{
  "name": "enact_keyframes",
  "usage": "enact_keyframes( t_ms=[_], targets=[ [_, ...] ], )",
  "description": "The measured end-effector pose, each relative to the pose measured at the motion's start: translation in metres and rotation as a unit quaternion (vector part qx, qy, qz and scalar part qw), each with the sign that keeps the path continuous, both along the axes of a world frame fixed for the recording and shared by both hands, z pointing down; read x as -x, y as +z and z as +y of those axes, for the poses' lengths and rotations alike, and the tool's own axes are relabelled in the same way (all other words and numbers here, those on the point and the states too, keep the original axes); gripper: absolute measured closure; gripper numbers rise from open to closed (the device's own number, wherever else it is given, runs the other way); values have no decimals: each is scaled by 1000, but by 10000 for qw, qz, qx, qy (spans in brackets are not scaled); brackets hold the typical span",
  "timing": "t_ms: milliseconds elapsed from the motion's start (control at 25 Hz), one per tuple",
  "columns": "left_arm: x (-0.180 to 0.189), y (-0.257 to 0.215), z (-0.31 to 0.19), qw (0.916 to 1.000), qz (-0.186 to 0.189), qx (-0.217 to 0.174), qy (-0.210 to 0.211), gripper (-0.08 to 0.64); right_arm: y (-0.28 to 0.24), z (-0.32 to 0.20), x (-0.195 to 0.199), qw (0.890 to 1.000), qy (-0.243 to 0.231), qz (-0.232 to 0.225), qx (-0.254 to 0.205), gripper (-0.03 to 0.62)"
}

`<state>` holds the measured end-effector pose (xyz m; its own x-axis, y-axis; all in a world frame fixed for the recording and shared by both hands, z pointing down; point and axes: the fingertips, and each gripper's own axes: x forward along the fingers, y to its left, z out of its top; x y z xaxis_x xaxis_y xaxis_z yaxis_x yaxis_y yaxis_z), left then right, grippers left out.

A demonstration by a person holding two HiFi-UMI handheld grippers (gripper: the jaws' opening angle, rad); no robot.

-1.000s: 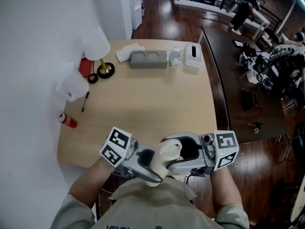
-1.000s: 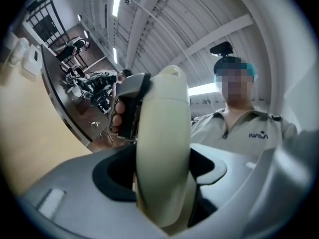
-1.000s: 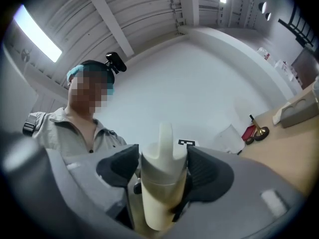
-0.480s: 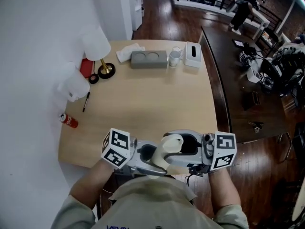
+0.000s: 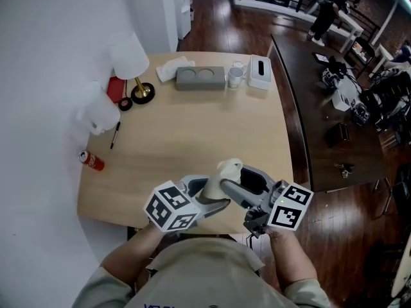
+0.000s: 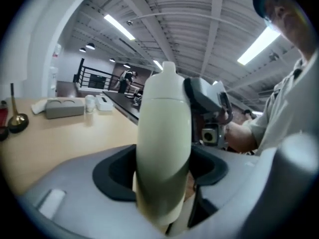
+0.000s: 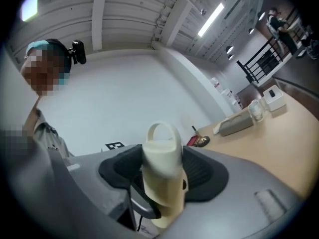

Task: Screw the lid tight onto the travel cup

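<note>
Over the near edge of the table [image 5: 192, 133], the left gripper [image 5: 207, 197] clamps the body of the cream cup [image 6: 164, 133] between wide jaws. Facing it, the right gripper [image 5: 243, 186] has just been closing its jaws; they now press the lid [image 7: 162, 148], which sits atop the cup, loop uppermost.

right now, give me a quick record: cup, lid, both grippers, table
cup: cream, held in the air over the near edge of the table
lid: on the cup, loop on top; how tight, cannot tell
left gripper: shut on cup body
right gripper: jaws just closing, pads on lid
on table: lamp, can, pen at left; tray, tissue box at far edge
</note>
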<state>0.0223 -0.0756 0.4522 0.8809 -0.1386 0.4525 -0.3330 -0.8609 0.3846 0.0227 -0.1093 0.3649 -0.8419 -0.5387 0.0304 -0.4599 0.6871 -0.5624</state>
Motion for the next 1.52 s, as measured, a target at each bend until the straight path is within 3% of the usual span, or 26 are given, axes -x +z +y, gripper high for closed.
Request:
enact_keyframes(
  t_ms=[280, 400, 480, 600, 720, 840, 1000, 1280, 1520],
  targets=[
    [0, 18, -26, 9902, -698, -566, -1067, 242, 16, -19, -6, 9954, 871, 245, 317, 336],
    [-3, 22, -31, 9865, -715, -663, -1314, 242, 21, -24, -10, 9920, 1137, 365, 409, 336],
    [-7, 23, -30, 9900, -405, -449, -1271, 242, 22, -24, -9, 9920, 1142, 412, 358, 336],
    [-12, 17, -24, 9931, 497, 231, -1039, 242, 15, -22, -8, 9948, 962, 280, 202, 336],
    [-9, 8, -26, 9849, 1314, 709, -880, 242, 3, -21, -13, 9958, 911, 113, -50, 335],
    [-3, 5, -33, 9804, 1645, 717, -814, 242, -3, -20, -21, 9950, 963, 110, -239, 334],
    [3, 6, -45, 9807, 1757, 235, -821, 242, -1, -22, -29, 9941, 1055, 94, -235, 334],
    [13, 27, -70, 9774, 1602, -799, -1123, 243, 9, -22, -35, 9932, 1145, 193, -68, 334],
    [7, 51, -86, 9756, 1056, -1657, -981, 244, 23, -25, -35, 9916, 1231, 384, 115, 334]
  ],
)
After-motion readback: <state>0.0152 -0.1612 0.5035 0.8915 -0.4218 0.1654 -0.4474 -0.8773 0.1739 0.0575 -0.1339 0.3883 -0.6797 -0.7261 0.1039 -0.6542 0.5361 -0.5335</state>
